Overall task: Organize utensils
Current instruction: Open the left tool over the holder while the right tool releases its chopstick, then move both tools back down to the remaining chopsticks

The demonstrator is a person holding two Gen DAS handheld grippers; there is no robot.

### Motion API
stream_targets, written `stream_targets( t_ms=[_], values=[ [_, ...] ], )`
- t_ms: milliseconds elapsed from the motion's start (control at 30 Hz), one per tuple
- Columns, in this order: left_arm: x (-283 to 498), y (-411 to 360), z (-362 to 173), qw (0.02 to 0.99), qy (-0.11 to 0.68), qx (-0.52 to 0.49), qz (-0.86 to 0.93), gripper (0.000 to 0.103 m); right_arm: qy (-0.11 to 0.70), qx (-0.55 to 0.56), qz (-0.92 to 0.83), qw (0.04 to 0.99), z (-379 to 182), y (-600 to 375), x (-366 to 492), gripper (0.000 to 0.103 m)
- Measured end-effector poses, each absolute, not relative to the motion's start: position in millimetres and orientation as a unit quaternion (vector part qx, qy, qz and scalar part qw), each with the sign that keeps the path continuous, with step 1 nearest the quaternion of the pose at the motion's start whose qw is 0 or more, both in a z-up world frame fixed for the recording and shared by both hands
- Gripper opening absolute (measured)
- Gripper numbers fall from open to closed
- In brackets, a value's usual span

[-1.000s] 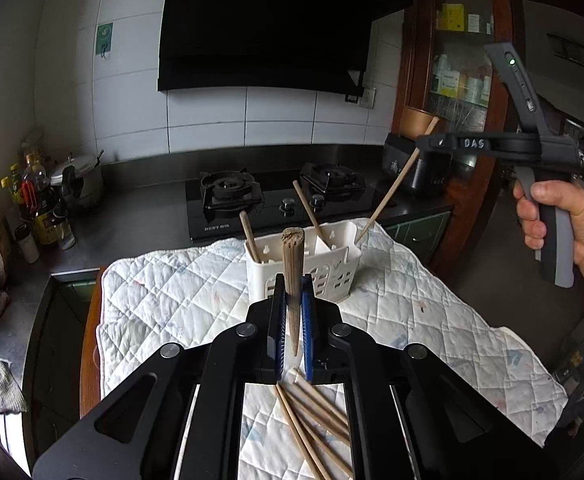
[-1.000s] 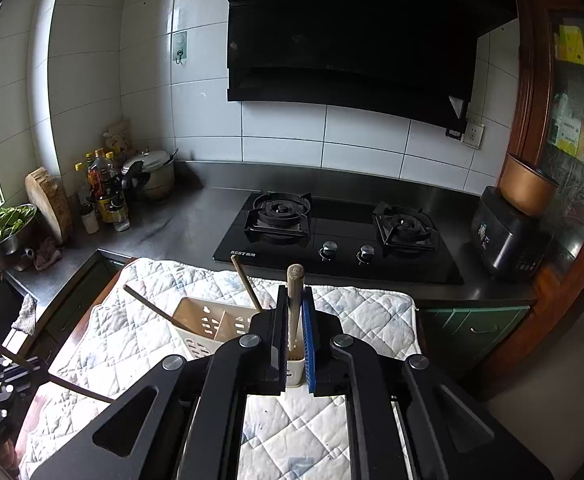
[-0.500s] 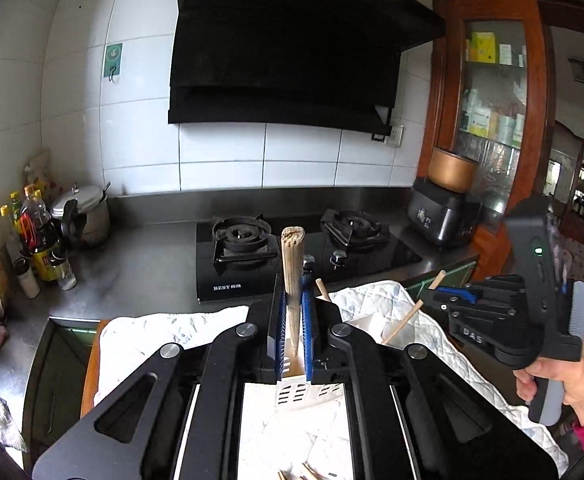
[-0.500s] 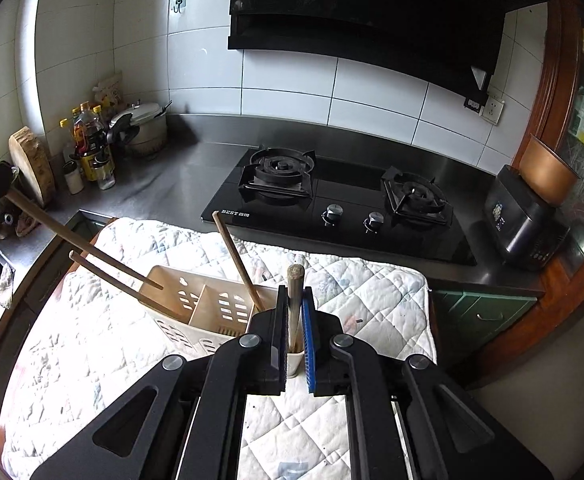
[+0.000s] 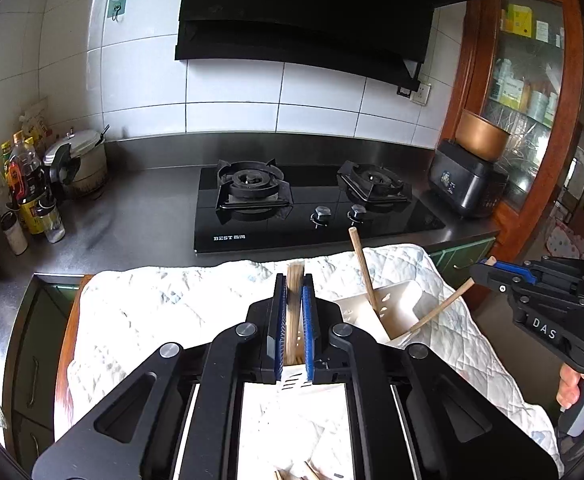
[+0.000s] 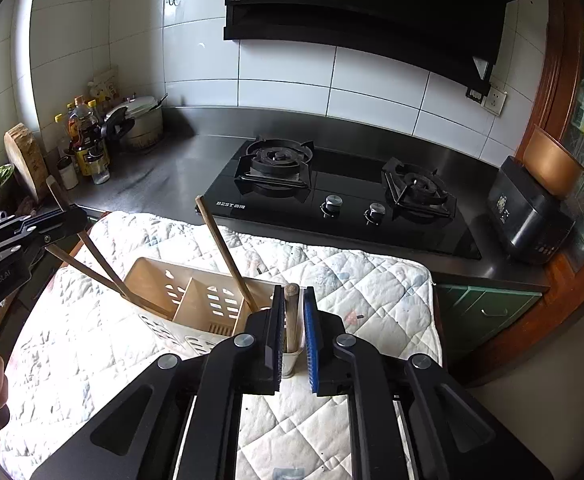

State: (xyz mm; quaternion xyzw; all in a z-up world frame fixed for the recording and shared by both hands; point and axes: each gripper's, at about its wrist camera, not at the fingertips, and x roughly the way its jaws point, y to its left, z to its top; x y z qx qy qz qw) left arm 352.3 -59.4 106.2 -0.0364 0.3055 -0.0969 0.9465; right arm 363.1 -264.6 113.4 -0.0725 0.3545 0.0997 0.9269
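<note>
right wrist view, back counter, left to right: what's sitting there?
Wooden chopping block → bottles → lidded pot → left burner → right burner → black appliance with copper bowl.
</note>
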Motion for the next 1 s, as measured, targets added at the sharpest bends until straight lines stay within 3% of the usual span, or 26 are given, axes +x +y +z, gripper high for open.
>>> stream_targets(
  t_ms=[100, 233, 267, 333, 367, 633, 1000],
  values=[
    [353.7, -59.8, 106.1, 0.948, 0.303, -0.037, -0.095, 0.008, 0.352, -0.070, 0.100, 0.928, 115.9, -265.2, 362.0, 0.012],
    [349.3, -60.6, 113.6, 0.949, 0.297, -0.042, -0.098, 0.010, 0.336, -0.064, 0.102, 0.934, 126.0, -267.4, 353.2, 0.028],
    [346.0, -60.0, 117.3, 0.950, 0.292, -0.045, -0.101, 0.012, 0.329, -0.065, 0.100, 0.937, 129.6, -268.5, 348.8, 0.028],
    [334.2, -58.3, 126.4, 0.954, 0.278, -0.049, -0.105, 0.035, 0.315, -0.067, 0.096, 0.942, 137.9, -270.0, 337.2, 0.029],
    [326.9, -56.9, 131.5, 0.956, 0.269, -0.050, -0.106, 0.039, 0.308, -0.067, 0.095, 0.944, 142.5, -271.9, 330.2, 0.032],
    [253.9, -49.7, 156.0, 0.963, 0.237, -0.037, -0.119, 0.040, 0.270, -0.048, 0.126, 0.953, 146.1, -277.2, 249.8, 0.035],
    [151.8, -16.3, 101.9, 0.962, 0.255, -0.034, -0.091, 0.040, 0.313, -0.031, 0.191, 0.930, 50.0, -252.7, 142.3, 0.035]
  ],
)
